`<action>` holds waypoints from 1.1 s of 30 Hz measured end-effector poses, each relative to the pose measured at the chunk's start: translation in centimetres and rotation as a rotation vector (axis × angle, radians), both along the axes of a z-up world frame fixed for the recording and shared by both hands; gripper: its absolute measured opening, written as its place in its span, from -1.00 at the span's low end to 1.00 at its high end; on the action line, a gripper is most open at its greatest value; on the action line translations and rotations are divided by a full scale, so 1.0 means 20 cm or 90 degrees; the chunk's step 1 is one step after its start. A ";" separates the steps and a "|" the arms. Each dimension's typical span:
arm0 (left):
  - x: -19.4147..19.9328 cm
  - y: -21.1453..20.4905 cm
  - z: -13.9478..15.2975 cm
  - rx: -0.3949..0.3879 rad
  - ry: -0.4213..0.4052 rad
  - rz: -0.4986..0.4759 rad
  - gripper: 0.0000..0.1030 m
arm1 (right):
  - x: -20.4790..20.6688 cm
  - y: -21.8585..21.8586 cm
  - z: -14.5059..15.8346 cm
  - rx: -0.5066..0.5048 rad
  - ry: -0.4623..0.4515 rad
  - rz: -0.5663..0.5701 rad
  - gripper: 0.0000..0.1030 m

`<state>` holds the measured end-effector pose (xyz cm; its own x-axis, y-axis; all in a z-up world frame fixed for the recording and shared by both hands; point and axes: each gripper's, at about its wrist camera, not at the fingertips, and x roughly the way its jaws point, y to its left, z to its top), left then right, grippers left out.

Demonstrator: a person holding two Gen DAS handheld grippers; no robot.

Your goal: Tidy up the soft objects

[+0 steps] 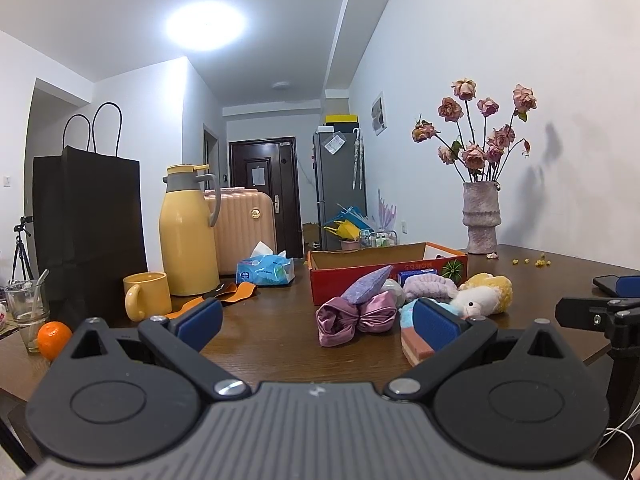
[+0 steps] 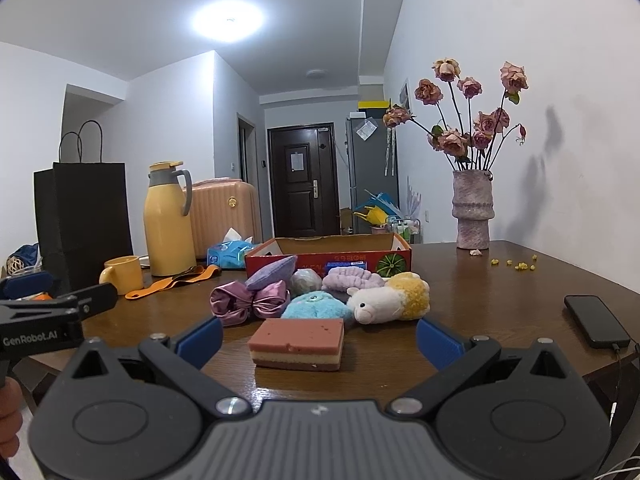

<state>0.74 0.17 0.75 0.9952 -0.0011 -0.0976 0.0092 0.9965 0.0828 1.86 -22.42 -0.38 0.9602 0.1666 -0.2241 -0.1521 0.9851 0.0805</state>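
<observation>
A heap of soft things lies on the brown table (image 2: 460, 280) before a red cardboard box (image 2: 328, 258): a layered pink sponge (image 2: 298, 342), a blue plush (image 2: 316, 306), a white and yellow lamb toy (image 2: 390, 300), a pink satin bow (image 2: 248, 302), a purple pad (image 2: 272, 272) and a lilac headband (image 2: 352, 280). My right gripper (image 2: 318, 338) is open, its fingers either side of the sponge, just short of it. My left gripper (image 1: 316, 322) is open and empty, left of the heap, facing the bow (image 1: 354, 318); the box (image 1: 384, 270) stands behind.
A yellow thermos (image 1: 188, 232), yellow mug (image 1: 146, 294), black paper bag (image 1: 88, 228), tissue pack (image 1: 266, 270), orange strap (image 1: 224, 296), glass (image 1: 26, 312) and orange (image 1: 54, 338) stand at the left. A vase of dried roses (image 2: 472, 212) and a phone (image 2: 598, 320) are at the right.
</observation>
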 end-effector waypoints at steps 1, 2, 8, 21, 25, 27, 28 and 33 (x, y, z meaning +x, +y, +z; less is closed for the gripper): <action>0.00 0.00 0.00 -0.002 0.000 0.000 1.00 | 0.00 0.00 0.00 0.000 0.000 0.000 1.00; 0.00 0.00 0.00 -0.002 0.001 0.001 1.00 | 0.00 0.00 0.00 0.000 0.000 0.000 1.00; 0.01 0.00 0.00 -0.002 0.001 0.001 1.00 | -0.01 0.00 0.00 -0.001 -0.002 0.001 1.00; 0.01 0.00 0.00 0.000 0.002 0.002 1.00 | -0.01 0.00 0.00 0.003 -0.001 0.008 1.00; 0.01 0.00 0.00 0.000 0.002 0.003 1.00 | 0.00 0.00 -0.01 0.005 0.002 0.005 1.00; 0.01 0.00 0.00 0.000 0.003 0.004 1.00 | 0.00 0.00 -0.01 0.005 0.002 0.004 1.00; 0.01 0.00 0.00 0.000 0.002 0.003 1.00 | 0.00 0.01 -0.01 0.005 0.001 0.005 1.00; 0.01 0.00 -0.01 0.002 -0.001 0.004 1.00 | -0.01 0.01 -0.01 0.003 -0.009 0.005 1.00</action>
<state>1.04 0.10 0.63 0.9953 0.0050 -0.0967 0.0035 0.9962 0.0866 1.73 -22.27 -0.54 0.9619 0.1749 -0.2102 -0.1607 0.9835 0.0829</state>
